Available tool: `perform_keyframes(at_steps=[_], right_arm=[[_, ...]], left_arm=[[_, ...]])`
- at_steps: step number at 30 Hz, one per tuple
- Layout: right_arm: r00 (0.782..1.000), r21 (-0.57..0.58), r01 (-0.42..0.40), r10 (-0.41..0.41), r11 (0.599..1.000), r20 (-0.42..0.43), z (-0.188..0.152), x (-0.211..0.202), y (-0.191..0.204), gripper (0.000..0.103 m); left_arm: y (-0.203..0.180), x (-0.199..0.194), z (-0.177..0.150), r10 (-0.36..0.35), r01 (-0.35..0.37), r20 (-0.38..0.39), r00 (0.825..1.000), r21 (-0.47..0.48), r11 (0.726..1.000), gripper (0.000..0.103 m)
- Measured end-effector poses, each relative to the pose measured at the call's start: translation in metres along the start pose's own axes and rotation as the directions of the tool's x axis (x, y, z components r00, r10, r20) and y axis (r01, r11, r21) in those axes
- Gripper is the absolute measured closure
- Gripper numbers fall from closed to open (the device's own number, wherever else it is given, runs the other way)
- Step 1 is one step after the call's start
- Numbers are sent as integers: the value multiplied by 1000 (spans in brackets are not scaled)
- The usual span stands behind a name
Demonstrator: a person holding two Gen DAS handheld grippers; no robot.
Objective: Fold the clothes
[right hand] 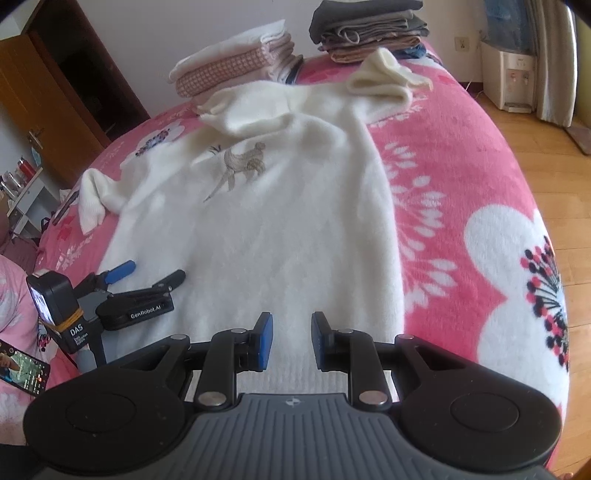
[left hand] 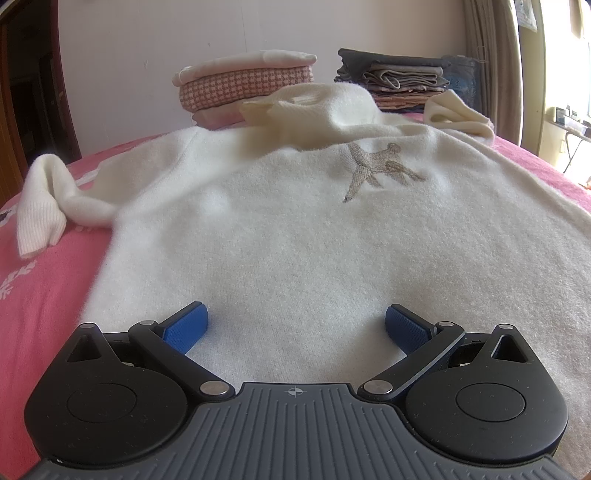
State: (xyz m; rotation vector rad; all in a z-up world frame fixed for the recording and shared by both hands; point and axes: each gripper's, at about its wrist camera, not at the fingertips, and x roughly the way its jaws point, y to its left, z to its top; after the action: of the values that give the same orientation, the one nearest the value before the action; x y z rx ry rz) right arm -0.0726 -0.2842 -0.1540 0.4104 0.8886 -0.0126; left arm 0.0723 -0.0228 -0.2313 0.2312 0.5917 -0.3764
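A fluffy white sweater (left hand: 295, 236) with a tan embroidered dog (left hand: 380, 170) lies front-up and spread out on the pink flowered bedspread (right hand: 461, 192). Its turtleneck (left hand: 295, 103) points away from me. One sleeve (left hand: 44, 206) is bunched at the left and the other sleeve (right hand: 384, 77) is crumpled at the far right. My left gripper (left hand: 295, 325) is open wide just over the sweater's near left part; it also shows in the right wrist view, left gripper (right hand: 151, 271). My right gripper (right hand: 292, 339) hovers over the ribbed hem (right hand: 291, 373), its blue pads a narrow gap apart with nothing pinched.
Two stacks of folded clothes stand at the bed's far end: a pink checked stack (right hand: 229, 70) and a grey-brown stack (right hand: 369, 33). A phone (right hand: 22, 373) and a person's pink sleeve (right hand: 11, 295) are at the near left. Wooden floor (right hand: 554, 155) lies beyond the bed's right edge.
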Motion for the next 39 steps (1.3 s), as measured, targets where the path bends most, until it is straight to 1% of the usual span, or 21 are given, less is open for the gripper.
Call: perform_keyframes(at_steps=[3, 11, 19, 21, 33, 39], right_arm=[[1000, 10, -8, 8, 1000, 8, -1, -3, -4, 79], [1000, 60, -10, 11, 998, -23, -17, -4, -18, 77], [1000, 64, -19, 20, 998, -17, -19, -9, -16, 76], [1000, 64, -17, 18, 998, -15, -19, -9, -16, 73], [999, 67, -9, 12, 998, -49, -18, 3, -13, 71], [998, 75, -18, 23, 997, -61, -17, 8, -9, 71]], left_arm=[[0, 0, 0, 0, 0, 0, 1000, 0, 1000, 0], [0, 0, 0, 0, 0, -1, 1000, -1, 1000, 0], [0, -1, 0, -1, 1, -1, 1000, 0, 1000, 0], [0, -1, 0, -1, 1, -1, 1000, 0, 1000, 0], [-1, 0, 1, -2, 2, 0, 1000, 0, 1000, 0], [-1, -1, 0, 1, -1, 1, 1000, 3, 1000, 0]])
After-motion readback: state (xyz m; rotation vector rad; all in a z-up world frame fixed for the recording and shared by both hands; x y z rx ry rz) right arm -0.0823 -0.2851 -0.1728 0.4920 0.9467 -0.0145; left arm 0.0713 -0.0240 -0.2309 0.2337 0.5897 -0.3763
